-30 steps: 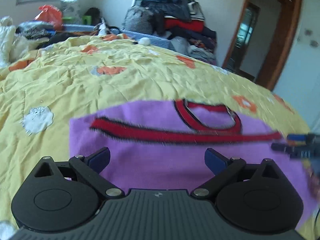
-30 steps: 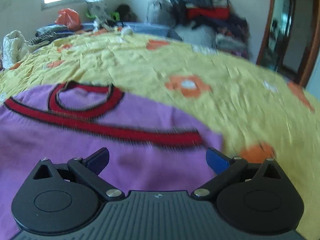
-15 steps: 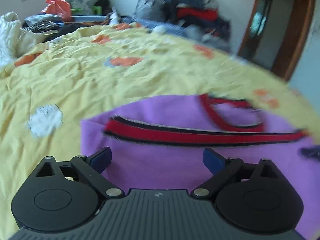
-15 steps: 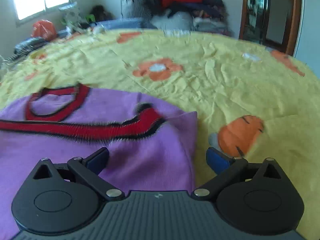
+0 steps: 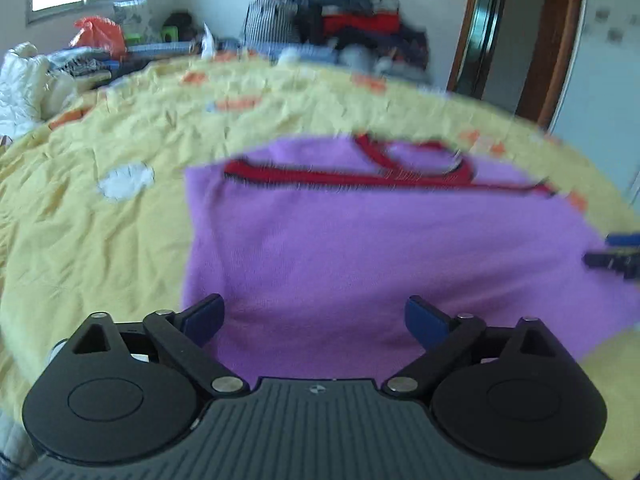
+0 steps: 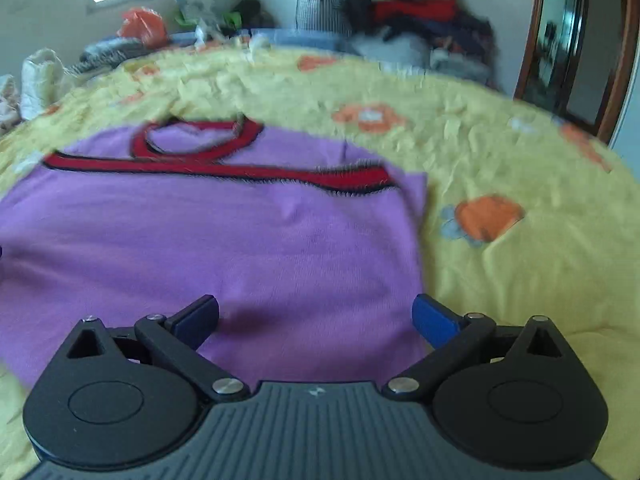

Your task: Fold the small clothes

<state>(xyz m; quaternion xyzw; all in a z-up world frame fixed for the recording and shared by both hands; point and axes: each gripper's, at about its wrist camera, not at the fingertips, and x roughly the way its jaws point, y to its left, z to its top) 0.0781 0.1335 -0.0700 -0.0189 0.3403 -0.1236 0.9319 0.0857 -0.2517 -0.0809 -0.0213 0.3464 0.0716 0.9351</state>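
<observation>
Purple knit with red, black-edged trim, the small sweater (image 5: 392, 248) lies flat on our yellow flowered bedspread (image 5: 100, 220), neckline toward the far edge and hem toward us. Our left gripper (image 5: 314, 318) hangs over the hem near the garment's left side, jaws spread and holding nothing. Our right gripper (image 6: 316, 316) hangs over the right side seam, jaws spread too, one fingertip (image 6: 434, 318) above bare bedspread. Beyond the bed's far edge stands a clothes pile (image 6: 404, 12).
</observation>
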